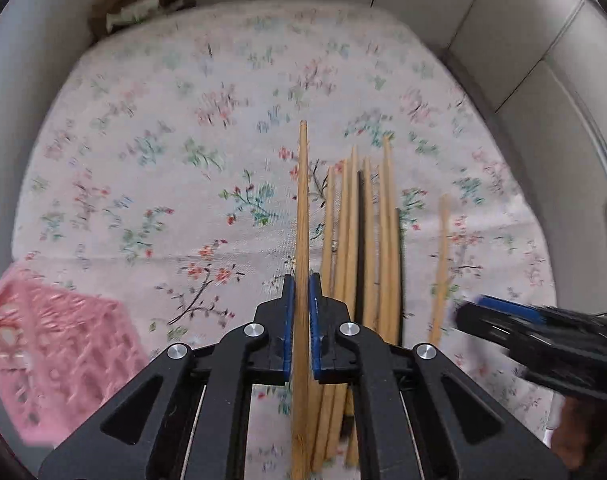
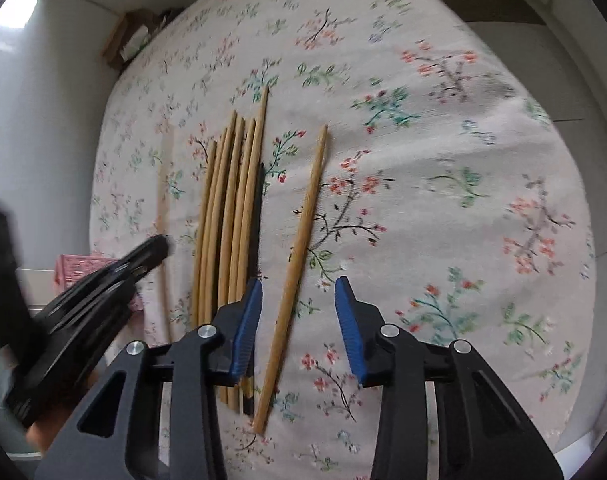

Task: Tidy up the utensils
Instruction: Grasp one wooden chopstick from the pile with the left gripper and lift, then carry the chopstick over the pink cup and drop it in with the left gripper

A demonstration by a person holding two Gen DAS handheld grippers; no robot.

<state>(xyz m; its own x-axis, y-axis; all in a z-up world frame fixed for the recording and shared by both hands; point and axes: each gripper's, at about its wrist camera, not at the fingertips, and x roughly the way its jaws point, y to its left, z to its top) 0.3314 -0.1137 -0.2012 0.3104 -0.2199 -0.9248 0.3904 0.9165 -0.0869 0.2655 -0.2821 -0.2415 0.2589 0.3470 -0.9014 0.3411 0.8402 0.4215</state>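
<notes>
A left gripper (image 1: 302, 292) clamps its blue pads on a single wooden chopstick (image 1: 303, 216) at the centre of the left wrist view, the stick running from the bottom edge of the frame up past the fingertips over a floral tablecloth (image 1: 183, 152). Just to the right of it, a bundle of chopsticks (image 1: 363, 240) lies on the cloth, one dark stick among the pale ones. A pink lattice basket (image 1: 59, 360) sits at the lower left of that frame, blurred.

In the right wrist view, the right gripper (image 2: 299, 300) hangs with its jaws apart over a lone chopstick (image 2: 299, 248) that lies slanted on the cloth between the two blue pads, touching neither. No earlier view is given to show more of that grip. The bundle lies just left of it, lower centre of the frame. The left gripper appears smeared at the lower left edge, so its hold cannot be read from there. A brown crumpled object (image 1: 131, 8), possibly paper, rests against the white wall at the upper left.
</notes>
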